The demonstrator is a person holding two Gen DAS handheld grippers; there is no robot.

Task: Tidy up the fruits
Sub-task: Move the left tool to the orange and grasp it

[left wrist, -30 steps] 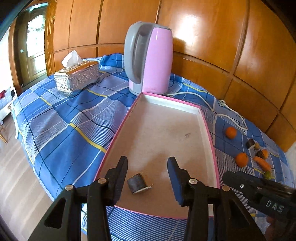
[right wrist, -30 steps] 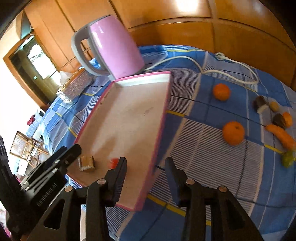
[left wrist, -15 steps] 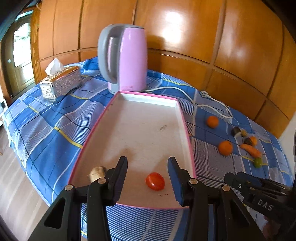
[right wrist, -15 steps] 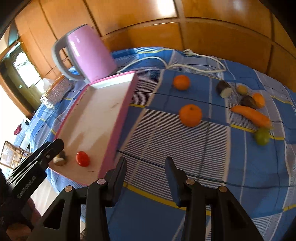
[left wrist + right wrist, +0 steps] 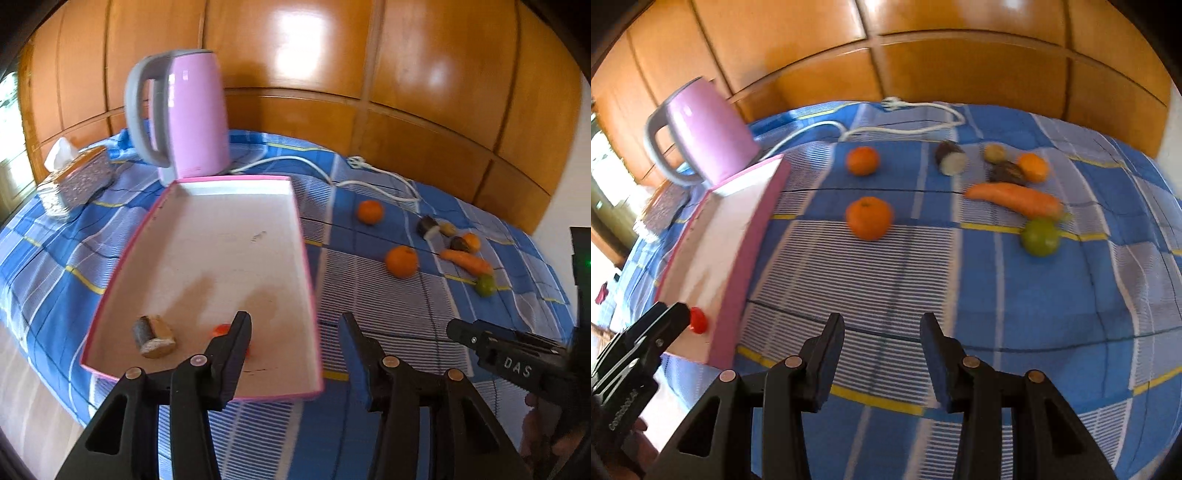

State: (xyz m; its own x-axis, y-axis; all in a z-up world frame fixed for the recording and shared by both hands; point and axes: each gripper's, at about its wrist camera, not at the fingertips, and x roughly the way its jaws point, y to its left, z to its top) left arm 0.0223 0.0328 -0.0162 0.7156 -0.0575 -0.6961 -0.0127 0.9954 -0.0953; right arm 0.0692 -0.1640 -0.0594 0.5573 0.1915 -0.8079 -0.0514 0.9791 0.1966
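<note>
- Our left gripper has just been opening, nothing between its jaws; our right gripper gapes empty over the cloth.
- In the pink tray: tomato, brown chunk.
- Beyond: oranges, carrot, lime.

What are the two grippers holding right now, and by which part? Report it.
Nothing is held. The left gripper has been opening, jaws empty at the pink tray's edge; the right gripper hangs open over the blue cloth.
</note>
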